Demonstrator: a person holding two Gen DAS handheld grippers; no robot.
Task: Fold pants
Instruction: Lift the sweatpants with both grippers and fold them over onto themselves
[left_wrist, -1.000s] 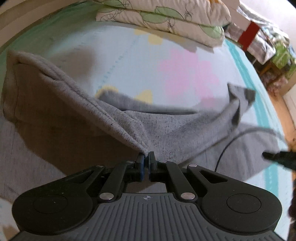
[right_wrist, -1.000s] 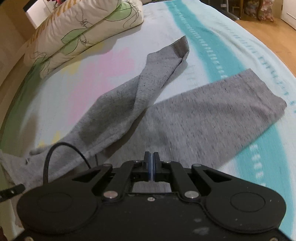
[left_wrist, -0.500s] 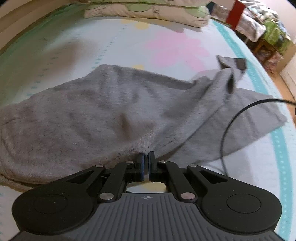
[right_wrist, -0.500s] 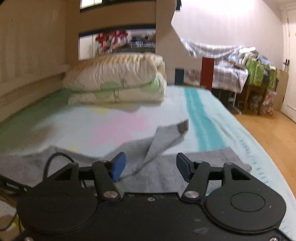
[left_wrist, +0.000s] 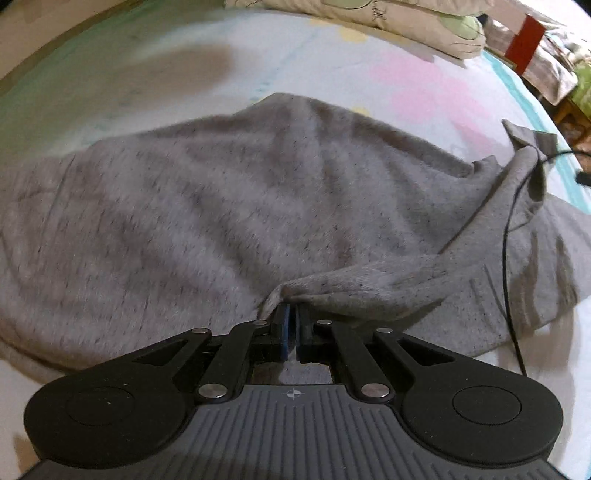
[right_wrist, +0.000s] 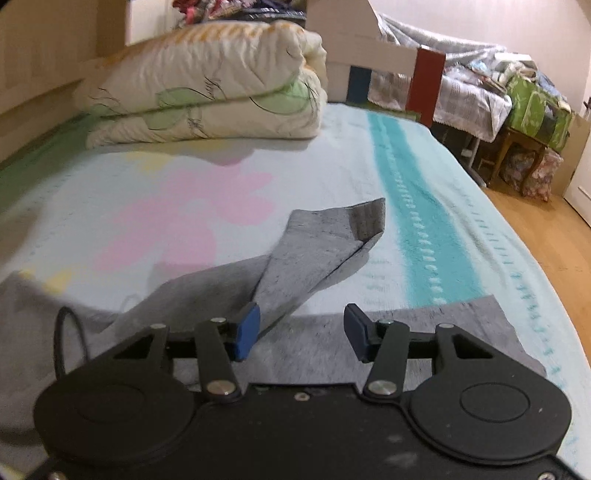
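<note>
left gripper (left_wrist: 291, 314) pinched tight on fold of grey pants (left_wrist: 229, 214), low over bed (left_wrist: 110, 74). pants spread across sheet, one leg twisted, its cuff (right_wrist: 364, 223) turned up toward teal stripe (right_wrist: 417, 236). black cable (left_wrist: 511, 258) crosses pants at right. right gripper (right_wrist: 301, 326) half-wide, jaws closing, nothing between them, above other leg. folded quilt (right_wrist: 207, 92) at far end of bed.

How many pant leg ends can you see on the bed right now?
2. One leg end lies twisted and partly turned over, up the bed toward the folded quilt. The other leg end lies flat nearer the right gripper, by the teal stripe.
</note>
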